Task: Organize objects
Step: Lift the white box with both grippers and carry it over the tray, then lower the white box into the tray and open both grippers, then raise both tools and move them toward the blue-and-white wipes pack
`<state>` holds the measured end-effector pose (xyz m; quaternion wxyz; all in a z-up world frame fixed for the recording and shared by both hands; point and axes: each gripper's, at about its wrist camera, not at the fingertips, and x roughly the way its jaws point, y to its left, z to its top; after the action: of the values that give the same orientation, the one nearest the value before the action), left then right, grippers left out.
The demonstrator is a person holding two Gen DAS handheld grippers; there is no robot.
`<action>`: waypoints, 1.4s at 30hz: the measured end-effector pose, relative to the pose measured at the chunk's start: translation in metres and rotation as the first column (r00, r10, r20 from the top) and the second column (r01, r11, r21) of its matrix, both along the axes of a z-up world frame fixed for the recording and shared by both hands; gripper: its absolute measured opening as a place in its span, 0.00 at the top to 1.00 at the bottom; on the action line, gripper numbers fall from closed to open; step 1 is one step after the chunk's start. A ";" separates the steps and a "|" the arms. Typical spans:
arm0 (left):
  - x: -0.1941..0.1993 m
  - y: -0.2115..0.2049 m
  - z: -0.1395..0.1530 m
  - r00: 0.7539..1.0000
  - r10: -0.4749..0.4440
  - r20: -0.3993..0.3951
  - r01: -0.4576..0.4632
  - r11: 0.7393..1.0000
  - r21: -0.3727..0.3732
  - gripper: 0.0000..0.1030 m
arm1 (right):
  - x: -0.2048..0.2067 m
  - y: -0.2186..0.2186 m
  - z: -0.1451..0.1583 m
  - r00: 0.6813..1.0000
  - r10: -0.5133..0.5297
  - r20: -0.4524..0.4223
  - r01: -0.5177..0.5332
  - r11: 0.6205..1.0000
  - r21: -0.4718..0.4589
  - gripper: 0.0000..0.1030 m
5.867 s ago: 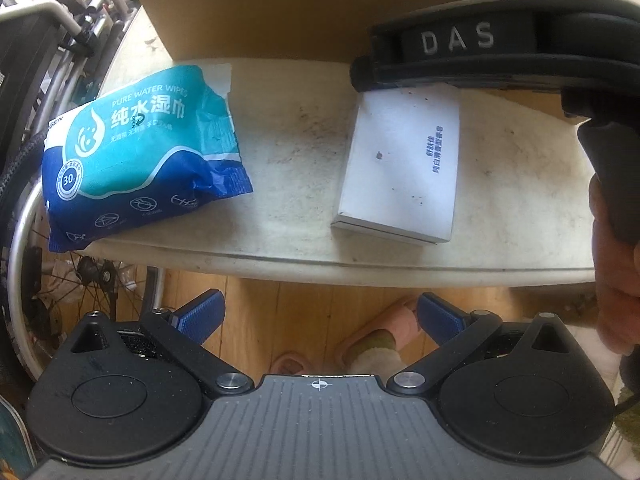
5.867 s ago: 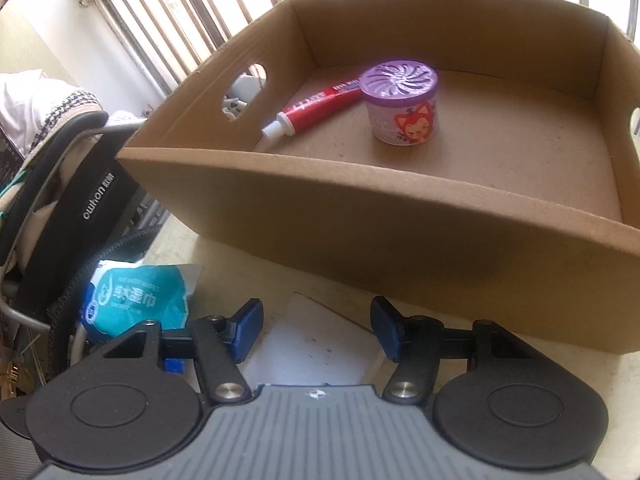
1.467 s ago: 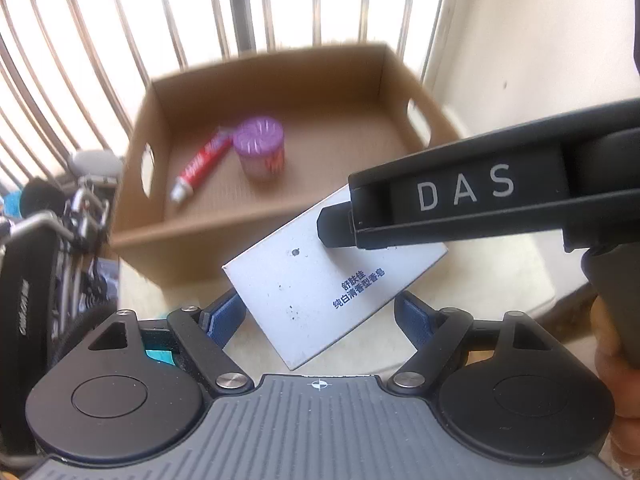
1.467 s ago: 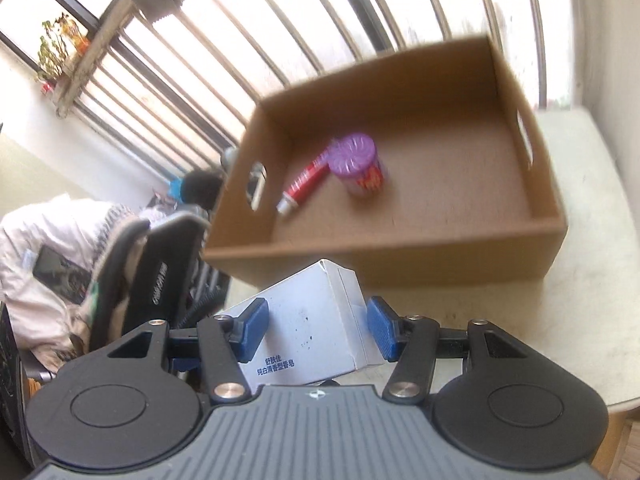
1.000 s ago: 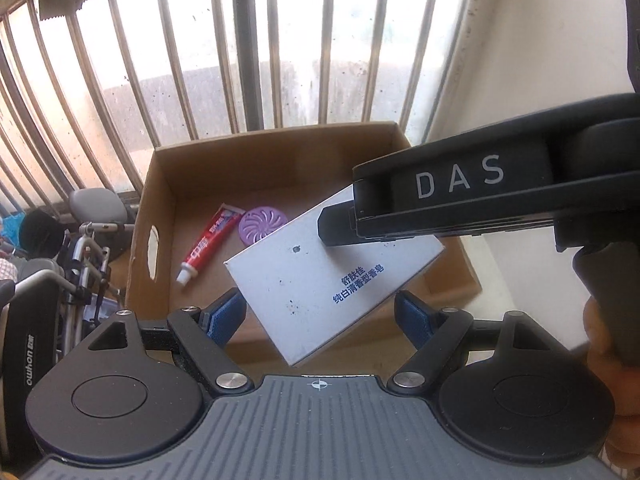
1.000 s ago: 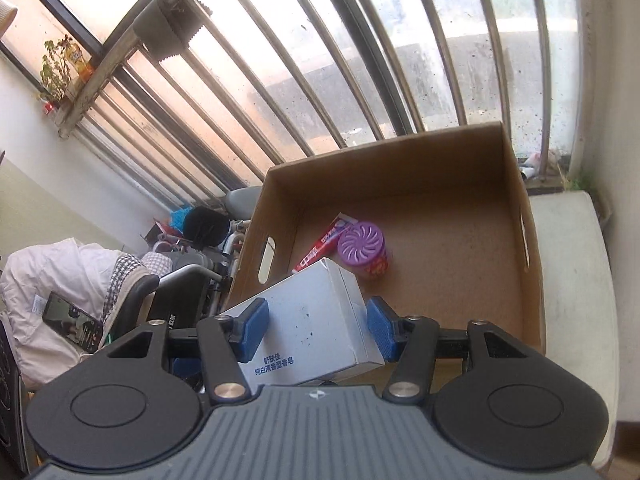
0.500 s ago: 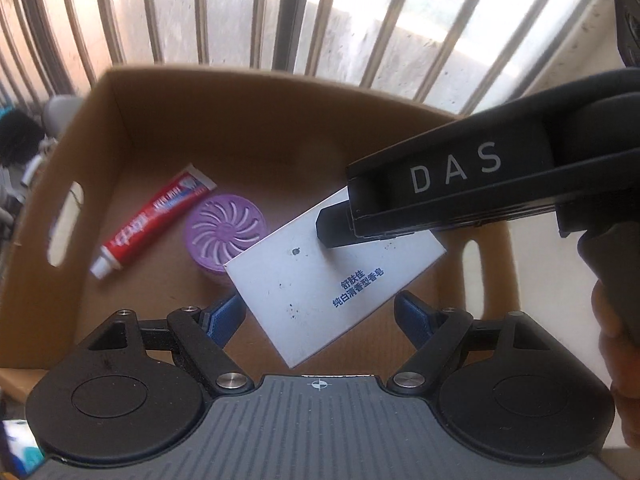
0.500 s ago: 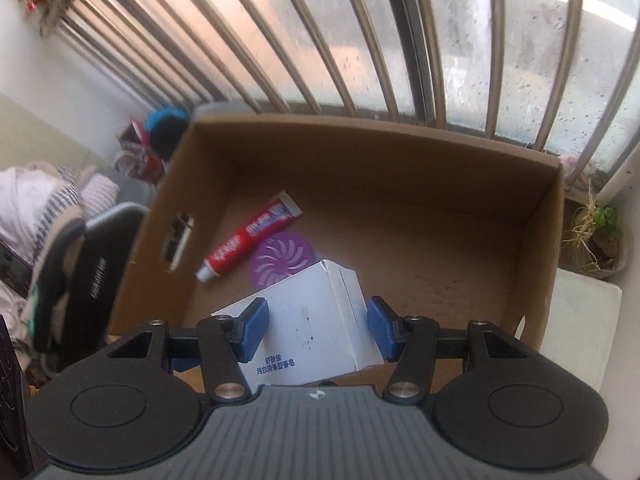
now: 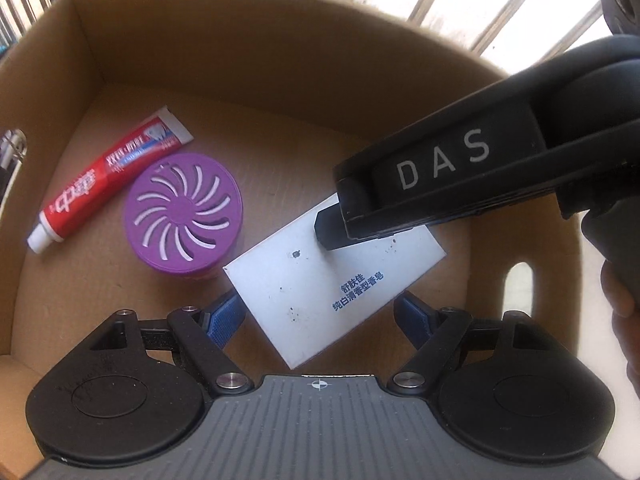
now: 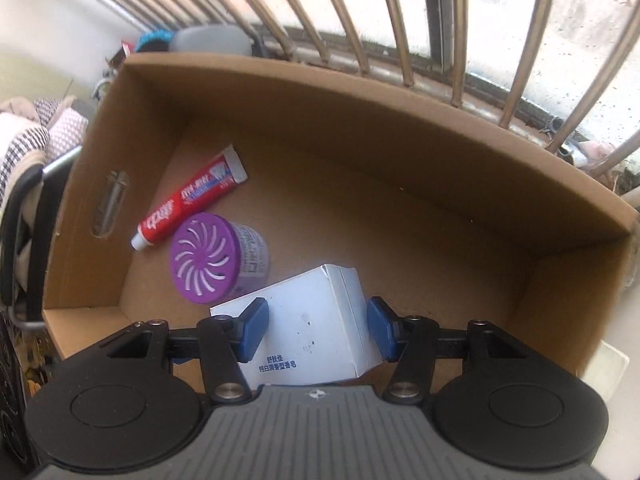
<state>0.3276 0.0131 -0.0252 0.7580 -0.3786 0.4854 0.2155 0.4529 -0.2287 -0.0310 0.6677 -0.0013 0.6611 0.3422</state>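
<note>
Seen from two wrist cameras, the right tongs (image 10: 316,330) are clenched on a white soap box (image 10: 308,332), their blue pads pressing its two long sides, and hold it tilted above the floor of an open cardboard box (image 10: 360,120). The left tongs (image 9: 320,320) stand released, their blue pads spread either side of the white soap box in the left view without touching it, so they carry nothing. Inside the cardboard box, toward its left wall, a red toothpaste tube (image 10: 188,204) lies flat, and a purple air freshener tub (image 10: 212,258) stands upright just beside it. The step in hand looks like setting the soap box down in the carton. To do it well, the carrier would lower it onto the bare cardboard to the right of the tub, level it so a broad face meets the floor, and let go only once it rests, keeping its near corner off the purple lid. The left tongs would best stay clear. Hard to make out: the gap between the soap box and the carton floor cannot be judged, and whether its corner touches the tub is unclear. The right tongs' body hides part of the soap box in the left view, the table under the carton is mostly out of sight, and only a sliver of a hand (image 9: 620,300) shows at the frame edge.
</note>
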 end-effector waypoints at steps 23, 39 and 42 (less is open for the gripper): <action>-0.062 -0.003 0.024 0.994 -0.105 -0.020 0.106 0.994 0.024 0.08 | -0.004 -0.010 0.012 0.999 -0.032 0.009 0.032 0.999 -0.020 0.42; -0.150 -0.016 0.158 0.986 -0.095 0.140 0.065 0.976 0.206 0.03 | -0.111 -0.060 0.150 0.908 -0.351 0.230 0.321 0.934 0.158 0.35; -0.186 -0.016 0.161 0.983 -0.077 0.165 0.036 0.970 0.241 0.03 | -0.147 -0.055 0.161 0.890 -0.394 0.231 0.354 0.914 0.196 0.29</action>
<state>0.1420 -0.0025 0.1356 0.8428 -0.2887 0.3993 0.2163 0.3059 -0.2837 0.1301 0.8018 0.1302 0.5259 0.2521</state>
